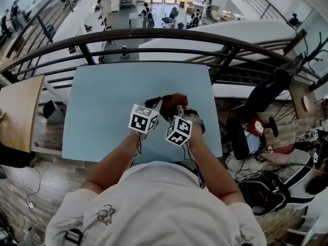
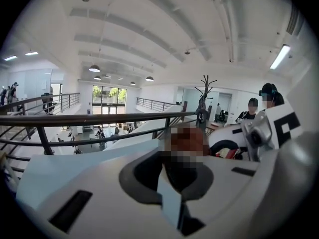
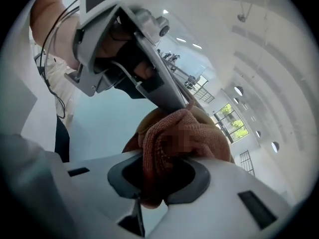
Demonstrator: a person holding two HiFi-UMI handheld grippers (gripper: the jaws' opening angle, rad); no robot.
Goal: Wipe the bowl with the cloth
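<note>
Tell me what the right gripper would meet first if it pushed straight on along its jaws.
Most likely the bowl. The right gripper is shut on the cloth, and the bunched cloth seems to lie against the bowl directly ahead. How much gap remains is hard to judge.

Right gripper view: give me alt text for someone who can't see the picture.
The right gripper is shut on a bunched reddish-brown cloth, which is held up against a tan bowl just behind it. The left gripper reaches in from above with its tip at the bowl's rim, over a pale blue table.
</note>
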